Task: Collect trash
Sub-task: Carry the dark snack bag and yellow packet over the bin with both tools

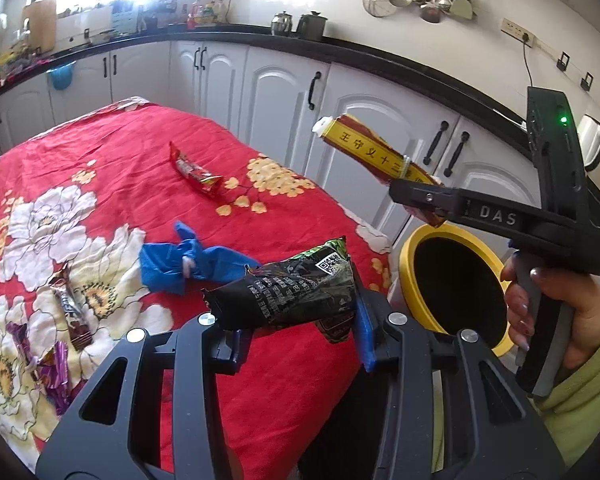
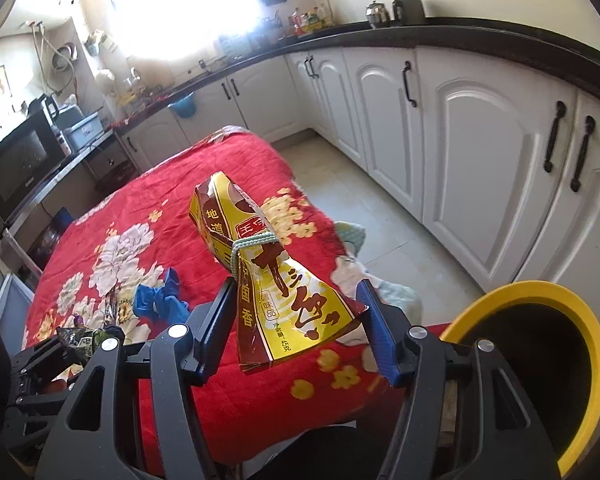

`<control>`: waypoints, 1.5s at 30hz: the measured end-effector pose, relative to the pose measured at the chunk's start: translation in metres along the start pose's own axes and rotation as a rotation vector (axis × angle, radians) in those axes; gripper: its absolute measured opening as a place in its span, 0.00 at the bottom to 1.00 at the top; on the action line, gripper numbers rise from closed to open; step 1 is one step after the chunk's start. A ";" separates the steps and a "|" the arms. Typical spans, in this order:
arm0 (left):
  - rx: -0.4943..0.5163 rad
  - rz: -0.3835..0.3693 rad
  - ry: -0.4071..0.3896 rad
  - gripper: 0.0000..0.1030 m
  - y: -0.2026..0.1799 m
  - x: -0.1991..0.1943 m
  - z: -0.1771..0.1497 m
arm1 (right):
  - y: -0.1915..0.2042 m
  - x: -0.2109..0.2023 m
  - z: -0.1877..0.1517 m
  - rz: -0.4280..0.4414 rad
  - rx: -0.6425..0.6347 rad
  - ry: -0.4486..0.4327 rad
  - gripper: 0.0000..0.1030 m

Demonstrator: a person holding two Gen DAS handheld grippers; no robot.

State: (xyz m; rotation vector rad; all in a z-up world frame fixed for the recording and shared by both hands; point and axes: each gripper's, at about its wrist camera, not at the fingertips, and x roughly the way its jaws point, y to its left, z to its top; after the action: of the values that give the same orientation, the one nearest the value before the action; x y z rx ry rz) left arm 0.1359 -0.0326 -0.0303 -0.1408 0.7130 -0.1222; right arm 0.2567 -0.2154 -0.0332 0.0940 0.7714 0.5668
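The right gripper [image 2: 296,320] clamps the yellow seasoning packet [image 2: 276,280], its long axis pointing away from the fingers; the yellow-rimmed bin [image 2: 540,300] opens just to its right, the nearer hand's drop. The left gripper [image 1: 296,320] pinches the black snack bag [image 1: 288,292] crosswise, over the red tablecloth [image 1: 100,168], left of the bin.

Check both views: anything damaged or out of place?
Nothing alarming. The yellow packet in the right tool is crumpled and cinched with string; blue gloves and wrappers litter the red cloth, expected trash.
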 end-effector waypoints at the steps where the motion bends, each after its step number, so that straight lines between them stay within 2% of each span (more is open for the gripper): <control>1: 0.005 -0.003 0.000 0.32 -0.003 0.000 0.000 | -0.005 -0.006 -0.001 -0.006 0.008 -0.009 0.56; 24: 0.162 -0.113 0.020 0.32 -0.096 0.024 0.005 | -0.093 -0.090 -0.046 -0.175 0.159 -0.131 0.56; 34: 0.224 -0.160 0.023 0.32 -0.136 0.039 0.007 | -0.121 -0.106 -0.074 -0.238 0.212 -0.130 0.56; 39: 0.246 -0.201 0.038 0.32 -0.155 0.052 0.003 | -0.137 -0.108 -0.087 -0.290 0.230 -0.119 0.57; 45: 0.273 -0.213 0.064 0.32 -0.169 0.069 -0.005 | -0.157 -0.107 -0.104 -0.322 0.269 -0.094 0.57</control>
State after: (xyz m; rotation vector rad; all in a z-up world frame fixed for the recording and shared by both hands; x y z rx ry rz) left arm 0.1738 -0.2104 -0.0493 0.0492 0.7374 -0.4273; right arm 0.1951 -0.4166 -0.0848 0.2381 0.7494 0.1505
